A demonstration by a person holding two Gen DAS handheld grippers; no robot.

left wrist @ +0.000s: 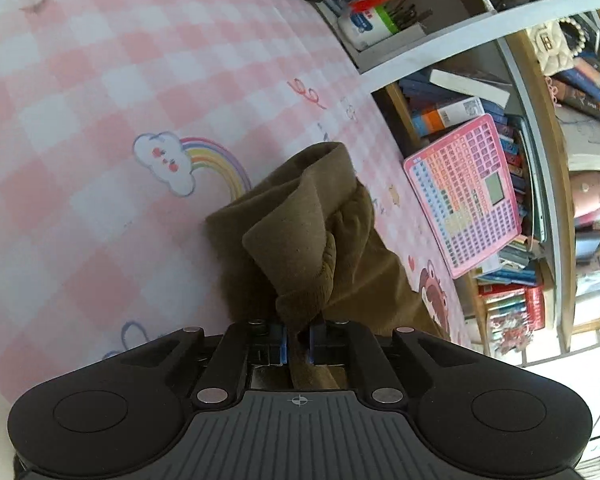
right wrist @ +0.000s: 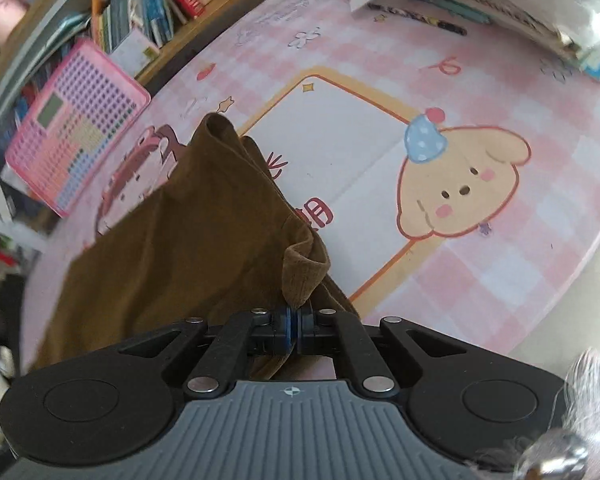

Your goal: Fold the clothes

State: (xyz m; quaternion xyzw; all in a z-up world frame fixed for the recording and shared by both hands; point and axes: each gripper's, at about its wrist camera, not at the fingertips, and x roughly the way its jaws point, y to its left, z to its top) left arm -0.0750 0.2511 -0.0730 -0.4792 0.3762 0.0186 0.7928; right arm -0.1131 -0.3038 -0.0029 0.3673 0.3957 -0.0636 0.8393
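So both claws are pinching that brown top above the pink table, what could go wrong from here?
The left gripper and right gripper each hold only a small bunched bit of the brown garment, so an edge might slip free. The hanging cloth could also brush the pink keyboard toy propped at the edge of the table mat and knock it over.

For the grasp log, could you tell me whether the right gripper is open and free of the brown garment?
No, the right gripper is shut on a ribbed edge of the brown garment.
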